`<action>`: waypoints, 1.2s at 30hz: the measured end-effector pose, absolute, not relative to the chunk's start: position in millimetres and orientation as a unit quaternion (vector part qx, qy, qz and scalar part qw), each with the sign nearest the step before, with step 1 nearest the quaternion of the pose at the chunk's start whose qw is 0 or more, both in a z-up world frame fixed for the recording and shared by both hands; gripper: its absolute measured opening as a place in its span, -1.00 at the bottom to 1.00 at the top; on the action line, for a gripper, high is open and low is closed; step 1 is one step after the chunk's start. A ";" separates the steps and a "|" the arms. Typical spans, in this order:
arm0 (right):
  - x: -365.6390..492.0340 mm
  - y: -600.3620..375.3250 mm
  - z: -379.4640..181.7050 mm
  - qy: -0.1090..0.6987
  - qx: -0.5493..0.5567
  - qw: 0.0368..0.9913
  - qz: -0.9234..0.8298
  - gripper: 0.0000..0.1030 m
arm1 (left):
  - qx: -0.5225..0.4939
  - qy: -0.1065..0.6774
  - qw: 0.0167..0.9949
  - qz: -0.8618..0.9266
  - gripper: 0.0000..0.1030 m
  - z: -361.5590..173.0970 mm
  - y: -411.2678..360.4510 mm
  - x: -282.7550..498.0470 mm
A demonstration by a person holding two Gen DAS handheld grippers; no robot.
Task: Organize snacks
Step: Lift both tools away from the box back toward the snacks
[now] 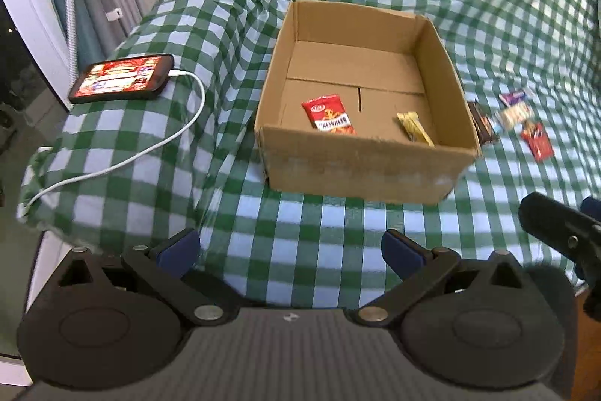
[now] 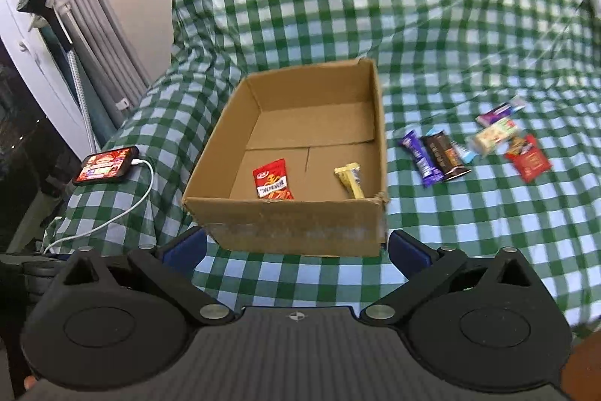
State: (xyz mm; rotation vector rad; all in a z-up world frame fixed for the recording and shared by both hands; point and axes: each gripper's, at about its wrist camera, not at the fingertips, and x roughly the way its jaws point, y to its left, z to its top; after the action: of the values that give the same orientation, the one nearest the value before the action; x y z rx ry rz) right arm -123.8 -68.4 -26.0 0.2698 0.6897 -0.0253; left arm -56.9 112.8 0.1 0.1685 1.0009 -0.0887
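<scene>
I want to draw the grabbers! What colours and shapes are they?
Both look alike. The left gripper and right gripper have blue fingertips on black bars with silver rivets, two round black discs, and a ridged grey middle plate with a small crosshair mark.

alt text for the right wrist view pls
An open cardboard box on a green checked cloth holds a red snack packet and a yellow bar. More snacks lie right of it; the open right gripper is empty.
</scene>
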 end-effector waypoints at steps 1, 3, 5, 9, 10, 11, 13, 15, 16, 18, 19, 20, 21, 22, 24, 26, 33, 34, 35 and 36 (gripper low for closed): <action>-130.8 -67.1 -24.5 0.332 0.127 0.934 -0.015 0.98 | 0.082 0.479 0.873 -0.043 0.99 1.3 112.9 -64.6; -147.9 -64.2 -21.7 0.321 0.118 0.939 -0.019 0.98 | 0.084 0.479 0.873 -0.048 0.99 3.6 112.5 -77.5; -157.5 -62.6 -19.8 0.314 0.113 0.942 -0.023 0.98 | 0.086 0.479 0.872 -0.053 0.99 5.1 112.1 -86.9; -176.4 -58.5 -16.9 0.301 0.106 0.947 -0.028 0.98 | 0.087 0.472 0.876 -0.055 0.99 11.0 115.7 -103.7; -180.5 -56.7 -16.5 0.299 0.103 0.948 -0.026 0.98 | 0.086 0.471 0.876 -0.054 0.99 12.2 117.3 -107.0; -183.9 -54.4 -16.3 0.298 0.099 0.949 -0.023 0.98 | 0.085 0.470 0.877 -0.053 0.99 13.2 119.0 -110.5; -189.3 -50.2 -15.6 0.296 0.094 0.950 -0.021 0.98 | 0.082 0.470 0.877 -0.049 0.99 15.4 122.7 -114.9; -194.4 -46.4 -15.0 0.295 0.089 0.951 -0.016 0.98 | 0.082 0.467 0.879 -0.042 0.99 18.0 127.3 -120.5; -195.3 -44.4 -14.4 0.295 0.087 0.951 -0.014 0.98 | 0.081 0.465 0.881 -0.038 0.99 19.6 130.0 -123.3; -197.1 -40.9 -12.5 0.293 0.082 0.952 -0.009 0.98 | 0.078 0.461 0.883 -0.028 0.99 22.4 136.0 -127.0; -197.4 -39.3 -11.2 0.292 0.081 0.953 -0.007 0.98 | 0.076 0.460 0.885 -0.025 0.99 23.9 138.7 -128.1; -198.0 -37.7 -9.8 0.289 0.079 0.954 -0.006 0.98 | 0.072 0.458 0.886 -0.023 0.99 25.6 141.5 -129.4; -198.9 -36.1 -8.4 0.286 0.076 0.955 -0.005 0.98 | 0.070 0.457 0.886 -0.022 0.99 27.3 144.2 -130.1; -198.7 -34.7 -7.3 0.284 0.074 0.956 -0.004 0.98 | 0.068 0.456 0.887 -0.021 0.99 29.1 145.8 -131.1; -199.9 -32.2 -5.8 0.281 0.071 0.957 -0.002 0.98 | 0.068 0.451 0.890 -0.019 0.99 32.7 147.4 -132.8; -201.0 -30.6 -4.9 0.279 0.069 0.958 -0.001 0.98 | 0.068 0.448 0.891 -0.021 0.99 34.9 147.1 -134.7; -204.5 -32.8 -4.2 0.276 0.069 0.959 -0.005 0.98 | 0.067 0.448 0.891 -0.036 0.99 36.7 139.8 -137.9; -204.6 -33.0 -3.9 0.276 0.069 0.959 -0.004 0.98 | 0.068 0.448 0.891 -0.037 0.99 36.9 138.3 -138.7; -204.9 -34.1 -3.9 0.276 0.070 0.959 -0.005 0.98 | 0.069 0.448 0.891 -0.038 0.99 37.0 136.2 -138.6; -205.4 -36.2 -4.4 0.276 0.072 0.958 -0.005 0.98 | 0.069 0.449 0.890 -0.040 0.99 36.8 134.3 -137.9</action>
State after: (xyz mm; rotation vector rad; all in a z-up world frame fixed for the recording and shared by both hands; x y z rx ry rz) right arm -205.4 -36.2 -4.4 0.1456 0.5597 -0.0109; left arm -137.9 134.3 36.8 0.1437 0.9321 -0.0833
